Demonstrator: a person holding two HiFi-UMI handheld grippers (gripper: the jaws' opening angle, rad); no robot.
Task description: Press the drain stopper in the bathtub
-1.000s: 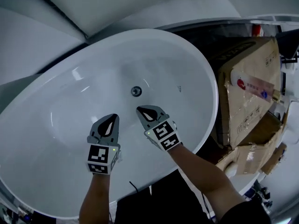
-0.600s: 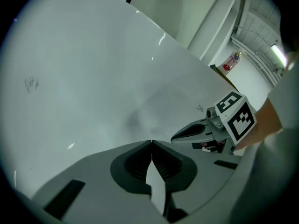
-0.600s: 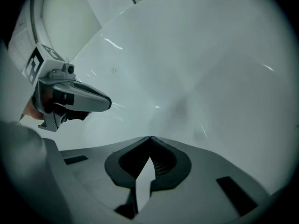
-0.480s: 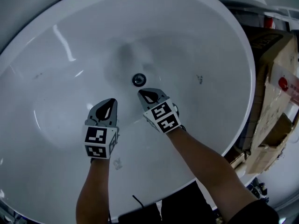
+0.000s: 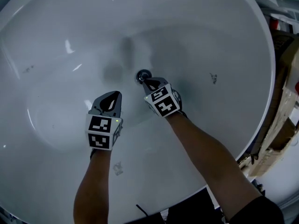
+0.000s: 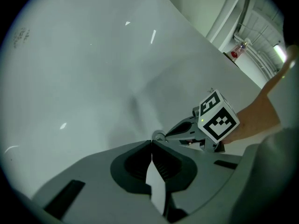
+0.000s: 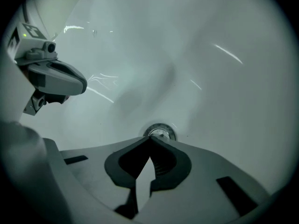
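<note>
The right tool [image 5: 145, 81], clenched on nothing, has moved forward across the bathtub [image 5: 219, 36] floor. Its tip now sits at the drain stopper [image 5: 142, 74], directly ahead. The left tool [image 5: 115, 96], clenched and empty too, hangs back beside it. The press looks imminent.

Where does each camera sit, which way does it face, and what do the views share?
Head view: on the person's head, facing steeply down into the bathtub; shows both forearms, left gripper, right gripper.
Left gripper view: on the left gripper, facing along its closed jaws across the bathtub; shows the right gripper.
Right gripper view: on the right gripper, facing along its closed jaws at the drain stopper; shows the left gripper.
Shared: all three show the drain stopper.
</note>
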